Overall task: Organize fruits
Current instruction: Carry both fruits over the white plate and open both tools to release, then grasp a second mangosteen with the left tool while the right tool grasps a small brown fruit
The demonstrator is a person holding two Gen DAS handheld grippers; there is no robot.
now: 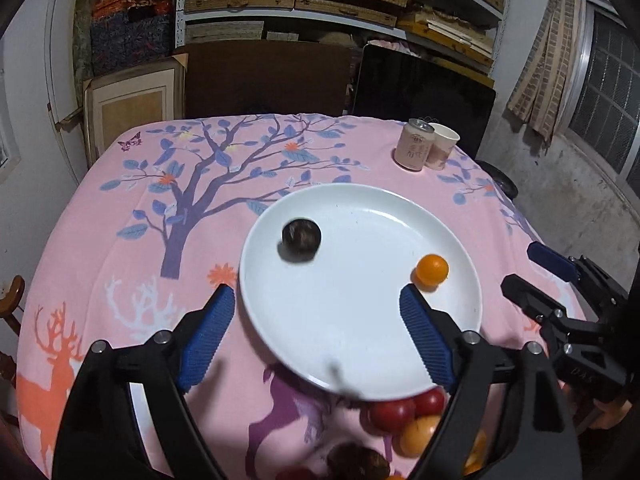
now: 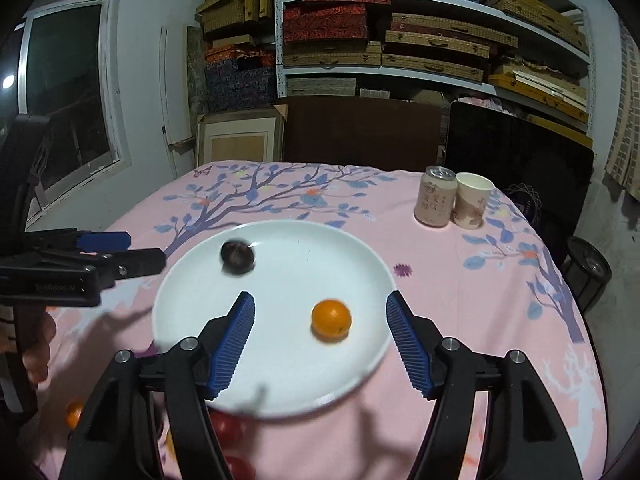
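Note:
A white plate [image 1: 360, 340] [image 2: 280, 380] lies on the pink tablecloth. On it rest a dark round fruit [image 1: 301, 239] [image 2: 237, 257] at the far left and an orange [image 1: 431, 271] [image 2: 331, 319] at the right. My left gripper [image 1: 316, 296] stands open over the plate's near edge, nothing between its blue pads. My right gripper [image 2: 320, 300] is open too, hovering above the plate with the orange lying below the gap, untouched. Red and orange fruits [image 1: 408, 416] [image 2: 228, 428] lie in a heap on the cloth by the plate's near rim, partly hidden by the fingers.
A pink drink can [image 1: 414, 145] [image 2: 436, 197] and a paper cup [image 1: 442, 146] [image 2: 472, 200] stand at the table's far right. Shelves of boxes, a dark board and a black screen back the table. A lone orange [image 2: 74, 414] sits near the left hand.

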